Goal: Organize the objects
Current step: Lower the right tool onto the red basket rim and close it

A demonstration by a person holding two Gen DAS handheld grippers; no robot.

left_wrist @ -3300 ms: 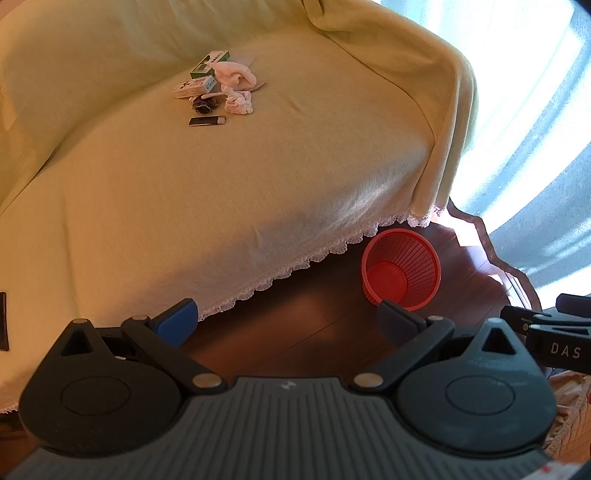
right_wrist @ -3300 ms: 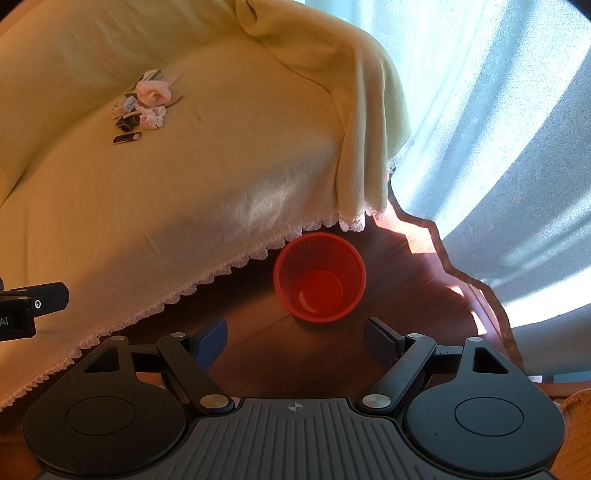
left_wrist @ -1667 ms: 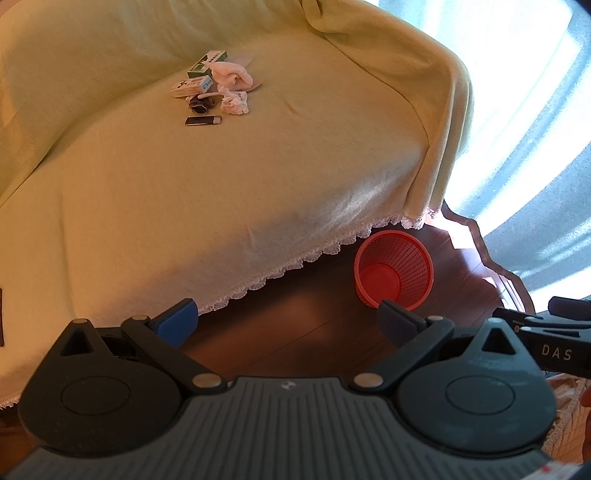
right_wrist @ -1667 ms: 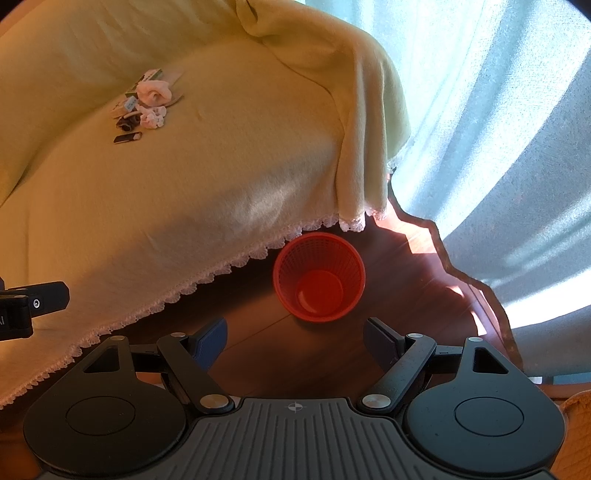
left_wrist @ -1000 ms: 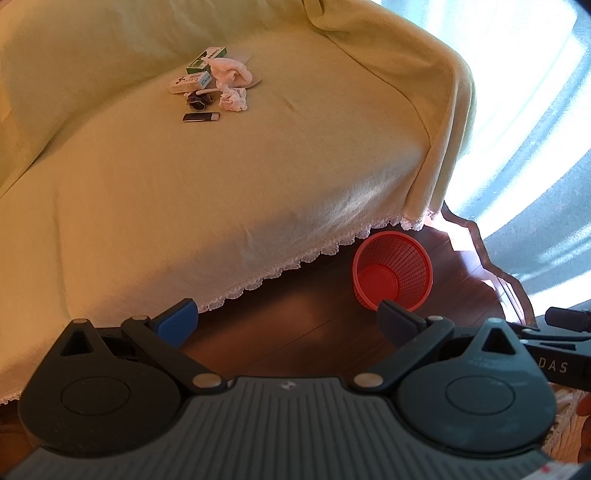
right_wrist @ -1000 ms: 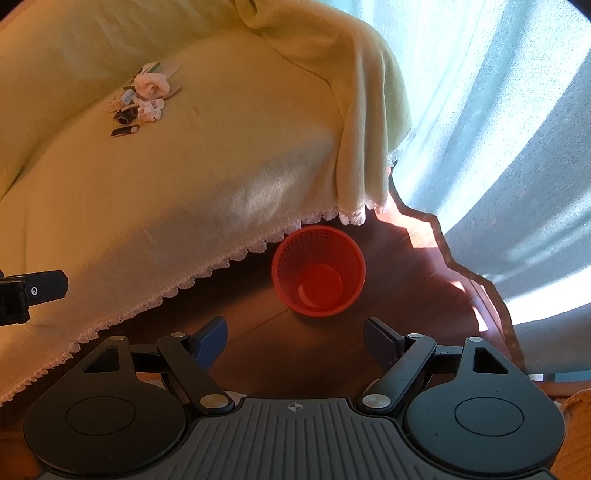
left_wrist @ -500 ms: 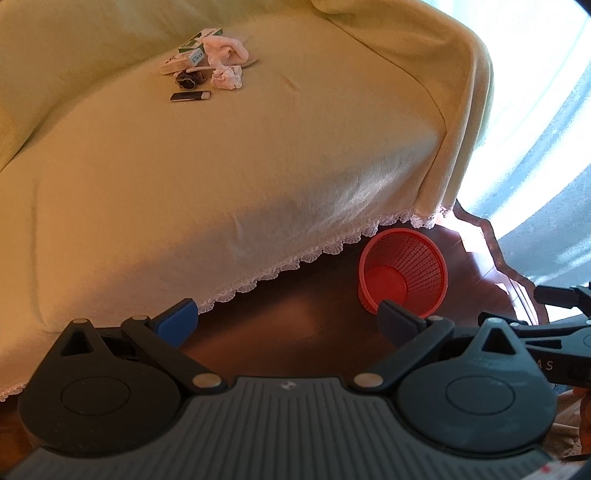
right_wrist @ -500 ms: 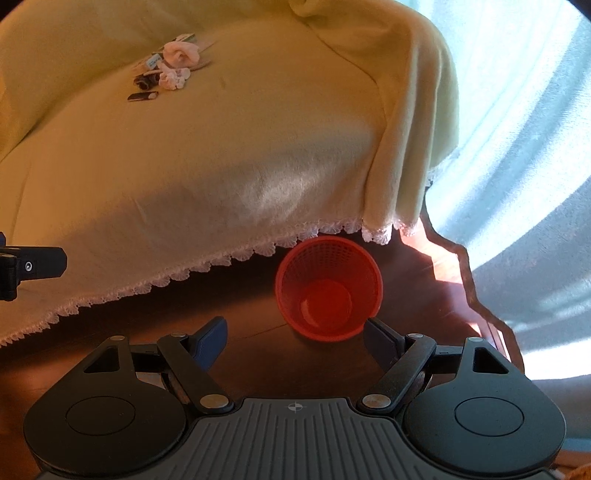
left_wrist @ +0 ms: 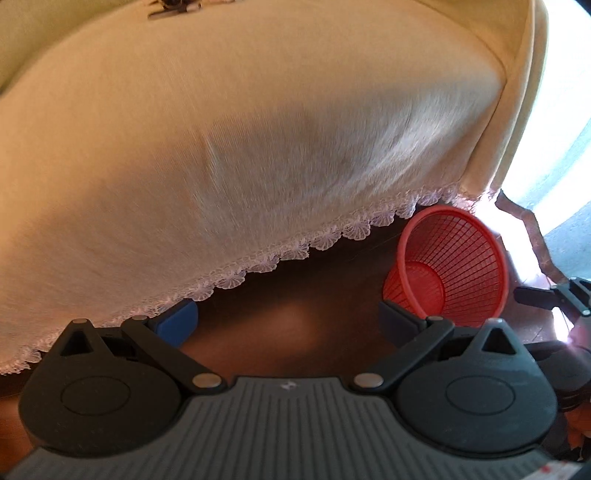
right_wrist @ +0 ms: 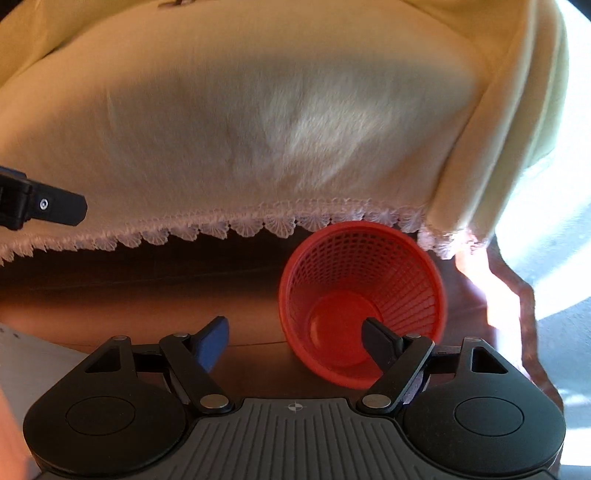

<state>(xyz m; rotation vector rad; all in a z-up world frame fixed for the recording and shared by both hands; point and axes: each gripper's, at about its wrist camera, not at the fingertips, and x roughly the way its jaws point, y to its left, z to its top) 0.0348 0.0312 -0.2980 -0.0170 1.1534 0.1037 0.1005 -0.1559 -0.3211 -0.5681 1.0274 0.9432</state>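
The right gripper [right_wrist: 295, 338] is spread wide with nothing between its fingers, low over the dark wooden floor [right_wrist: 147, 302]. Its right finger [right_wrist: 376, 338] overlaps the mouth of the red mesh basket [right_wrist: 369, 266], though whether it touches the basket cannot be told. The basket stands on the floor just beside the lace hem of the pale yellow sofa cover [right_wrist: 258, 129], below the cover's draped corner.

The left gripper [left_wrist: 288, 321] is likewise spread wide and empty, with the basket [left_wrist: 465, 266] just past its right finger [left_wrist: 397, 321]. No brand or label can be read; each gripper body shows only a small mark too faint to make out.

Far up the sofa cover [left_wrist: 258, 129] from the basket, at the top edge of both views, lies a small blurred cluster of objects [left_wrist: 173, 5], too cut off to identify. Bright curtains [right_wrist: 554, 203] hang beyond the basket.
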